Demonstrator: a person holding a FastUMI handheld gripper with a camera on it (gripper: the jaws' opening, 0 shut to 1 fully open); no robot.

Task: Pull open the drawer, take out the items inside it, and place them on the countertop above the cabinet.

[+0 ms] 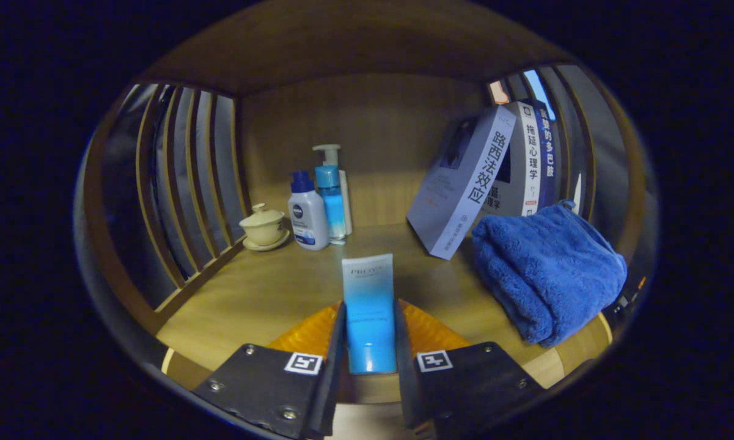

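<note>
A light blue tube [369, 311] stands upright between my fingers, and my gripper [370, 342] is shut on its lower half. I hold it over the front of the wooden countertop [263, 287], inside a shelf bay with slatted sides. The tube's foot is level with the counter's front edge; I cannot tell whether it touches the wood. The drawer is out of sight.
A folded blue towel [547, 269] lies just right of the fingers. Books [464, 183] lean at the back right. At the back left stand a white bottle [307, 211], a blue pump bottle [331, 192] and a cream lidded cup [264, 226]. Bare wood lies ahead of the tube.
</note>
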